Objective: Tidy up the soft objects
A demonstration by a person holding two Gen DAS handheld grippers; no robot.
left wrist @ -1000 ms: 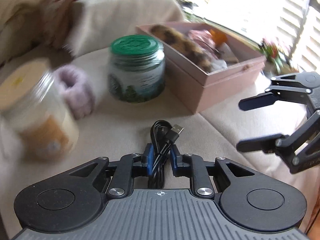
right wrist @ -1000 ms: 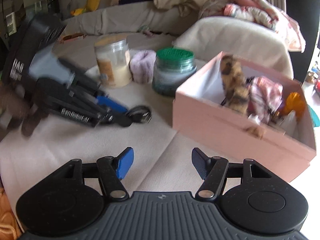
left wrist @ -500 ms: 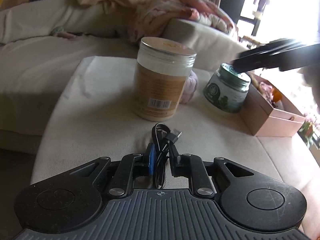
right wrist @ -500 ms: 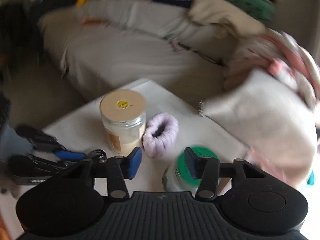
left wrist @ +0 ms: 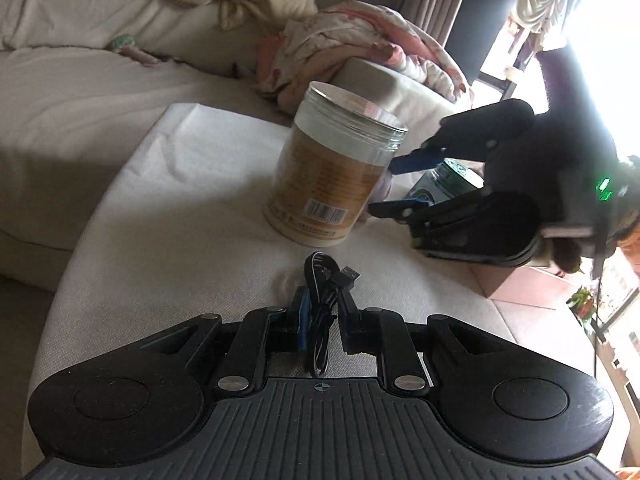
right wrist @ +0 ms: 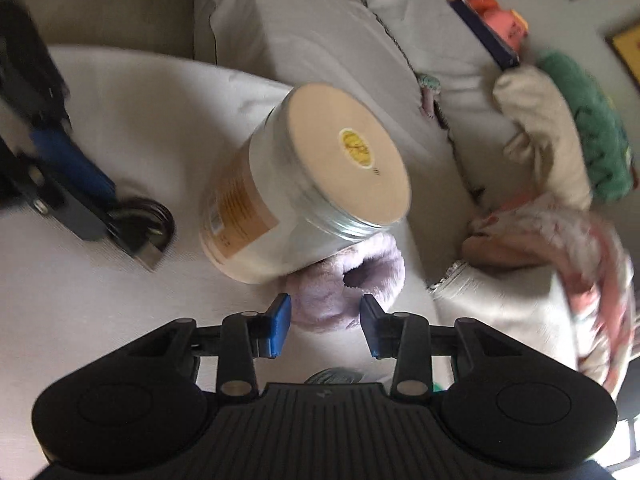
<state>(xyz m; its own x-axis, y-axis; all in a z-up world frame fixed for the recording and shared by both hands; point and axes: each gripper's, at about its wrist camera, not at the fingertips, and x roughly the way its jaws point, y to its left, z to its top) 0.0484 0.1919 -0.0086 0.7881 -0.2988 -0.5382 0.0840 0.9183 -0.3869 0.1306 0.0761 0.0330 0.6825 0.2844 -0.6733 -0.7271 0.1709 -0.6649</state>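
Left tool (left wrist: 321, 322): fingers pressed together on a coiled black USB cable (left wrist: 325, 280), whose loops and plug stand up just ahead of the fingertips, above the pale cushioned surface (left wrist: 168, 208). Directly ahead of this tool stands a clear jar with a tan label (left wrist: 332, 176), upright, lid on. To the right of the jar, the right tool (left wrist: 390, 186) reaches in sideways, its blue-padded fingers pointing at the jar's far side.

Right tool (right wrist: 325, 322): jaws partly spread and closing, with a fluffy lilac scrunchie (right wrist: 348, 284) lying between the blue pads (right wrist: 280, 322); whether the pads yet press on it cannot be told. The scrunchie rests on the cushioned surface just ahead of the fingertips, touching the base of the tan-labelled jar (right wrist: 304, 184), which rises beyond it. A green-lidded jar (left wrist: 444, 184) sits close under this tool, mostly hidden by it. To the far left of the right tool, the left tool (right wrist: 100, 216) appears with the cable coil (right wrist: 144, 220) at its tip. Heaped blankets (right wrist: 560, 264) lie to the right.
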